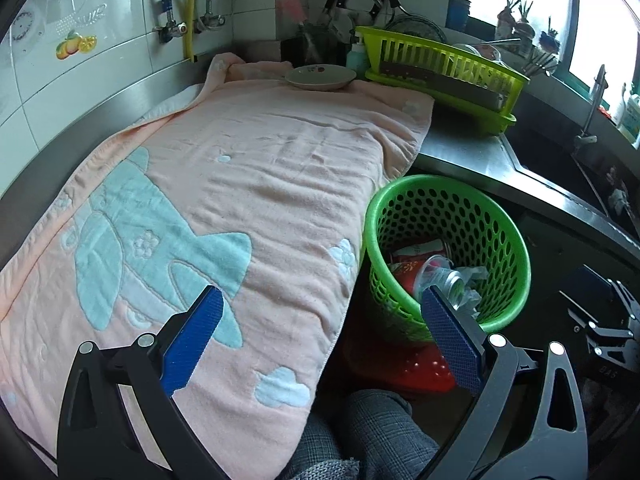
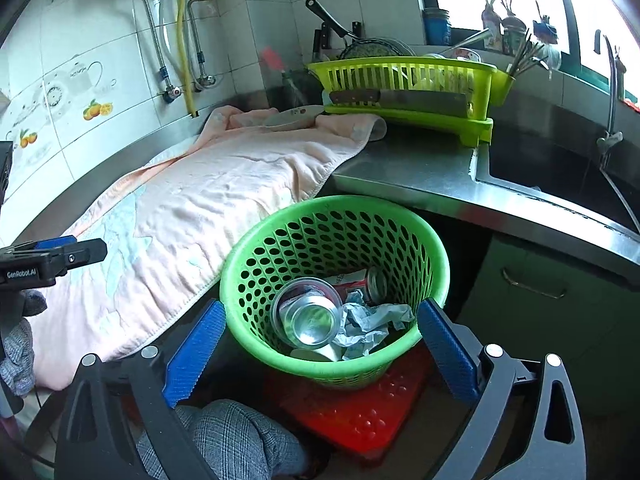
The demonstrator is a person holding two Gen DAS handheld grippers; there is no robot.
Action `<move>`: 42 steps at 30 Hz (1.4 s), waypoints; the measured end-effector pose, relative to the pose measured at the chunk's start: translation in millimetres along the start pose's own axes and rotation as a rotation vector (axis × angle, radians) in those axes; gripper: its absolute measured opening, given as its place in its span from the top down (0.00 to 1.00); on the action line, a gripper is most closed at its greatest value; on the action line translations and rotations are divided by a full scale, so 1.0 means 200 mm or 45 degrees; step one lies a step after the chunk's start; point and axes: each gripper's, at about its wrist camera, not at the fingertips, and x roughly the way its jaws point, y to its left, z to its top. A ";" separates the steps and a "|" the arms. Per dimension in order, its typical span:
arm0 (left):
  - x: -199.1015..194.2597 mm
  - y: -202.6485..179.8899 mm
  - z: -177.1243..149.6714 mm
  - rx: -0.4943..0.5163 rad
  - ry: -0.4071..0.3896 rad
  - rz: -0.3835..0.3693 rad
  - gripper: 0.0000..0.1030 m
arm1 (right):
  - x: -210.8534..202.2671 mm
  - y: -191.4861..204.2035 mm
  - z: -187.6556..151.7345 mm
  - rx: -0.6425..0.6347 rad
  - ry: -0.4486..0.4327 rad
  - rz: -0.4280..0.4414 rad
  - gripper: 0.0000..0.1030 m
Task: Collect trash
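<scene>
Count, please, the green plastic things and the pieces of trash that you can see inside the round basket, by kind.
Green round basket: 1
Green dish rack: 1
Clear plastic cup: 1
Red drink can: 1
Crumpled pale plastic wrap: 1
Total: 5. More trash may lie hidden underneath these.

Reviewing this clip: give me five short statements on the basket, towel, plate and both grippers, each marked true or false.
1. The green basket holds trash. True.
2. The right gripper grips a can. False: its jaws are open and empty.
3. The pink towel covers the counter. True.
4. The plate lies inside the basket. False: it sits on the towel's far end.
5. The left gripper is shut. False: it is open, holding nothing.
</scene>
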 end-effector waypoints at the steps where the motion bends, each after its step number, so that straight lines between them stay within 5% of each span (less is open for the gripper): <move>1: -0.01 0.01 -0.01 0.002 -0.009 0.007 0.05 | -0.01 0.01 0.00 -0.006 -0.002 -0.003 0.09; 42: -0.24 0.03 -0.15 0.012 -0.172 0.088 0.05 | -0.18 0.17 0.03 -0.065 -0.050 -0.062 0.08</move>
